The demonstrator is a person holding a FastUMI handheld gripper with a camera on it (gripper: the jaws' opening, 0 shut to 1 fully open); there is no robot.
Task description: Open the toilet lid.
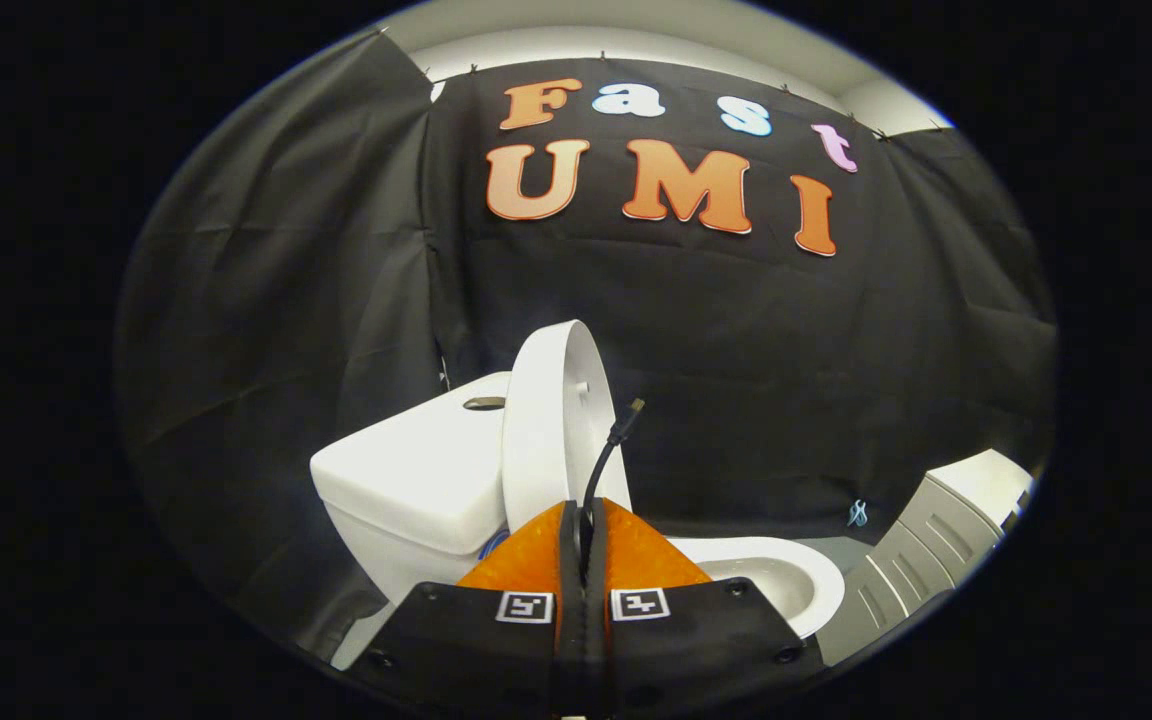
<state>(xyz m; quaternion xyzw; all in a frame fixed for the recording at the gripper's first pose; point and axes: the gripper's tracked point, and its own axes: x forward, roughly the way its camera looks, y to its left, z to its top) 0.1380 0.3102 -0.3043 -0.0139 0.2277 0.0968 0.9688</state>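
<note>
toilet lid (pixel 551 420) upright, just beyond gripper (pixel 584 525) | fingers pressed together

Black cloth (pixel 286 300) hangs in creased panels as the booth's wall, pinned along its upper edge. Above it runs a pale ceiling (pixel 636 30). A grey cabinet (pixel 921 560) with slatted fronts stands low against the cloth.

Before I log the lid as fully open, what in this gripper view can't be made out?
- Lid hinge: hidden behind the gripper, whose fingers are pressed together on nothing.
- Whether the lid rests against the tank: contact line not visible.
- Bowl: near half covered by the gripper body.
- Cabinet beyond the bowl: cut off by the edge.
</note>
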